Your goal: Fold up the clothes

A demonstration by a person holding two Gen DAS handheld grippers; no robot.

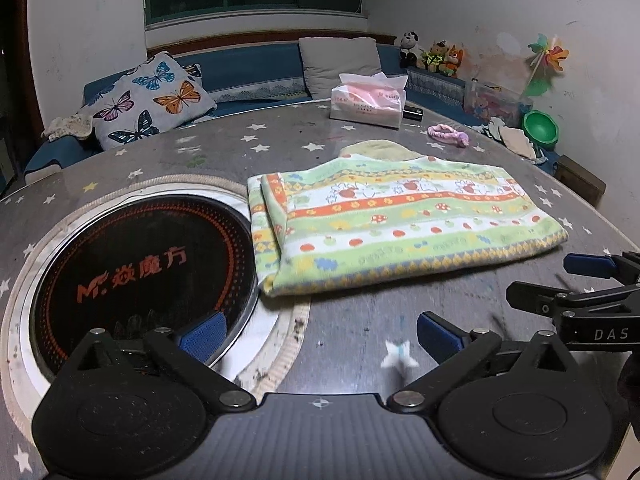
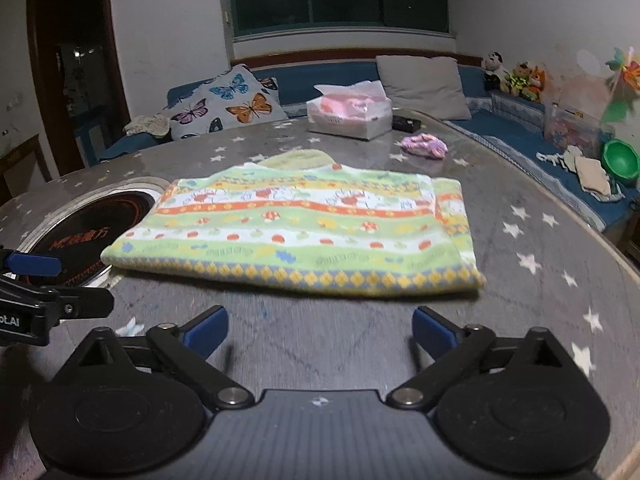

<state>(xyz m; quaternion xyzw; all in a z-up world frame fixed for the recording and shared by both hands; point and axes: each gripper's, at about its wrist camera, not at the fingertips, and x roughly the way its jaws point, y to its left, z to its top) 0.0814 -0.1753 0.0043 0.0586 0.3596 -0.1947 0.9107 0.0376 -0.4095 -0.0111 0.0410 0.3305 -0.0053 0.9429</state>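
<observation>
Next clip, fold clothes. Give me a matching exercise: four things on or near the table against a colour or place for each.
Things:
1. towel
2. tissue pack
3. scrunchie
4. bowl

Descriptions:
A. green, on the blue bench at right
B. pink-purple, right of the tissues
C. folded, striped, table centre
D. white and pink, at the far edge

Pairs: 1-C, 2-D, 3-B, 4-A

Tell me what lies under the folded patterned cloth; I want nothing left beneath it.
A plain yellow-green piece pokes out from under the folded patterned cloth at its far edge, and the cloth's left end overlaps the cooktop's pale rim. The rest beneath is covered.
</observation>
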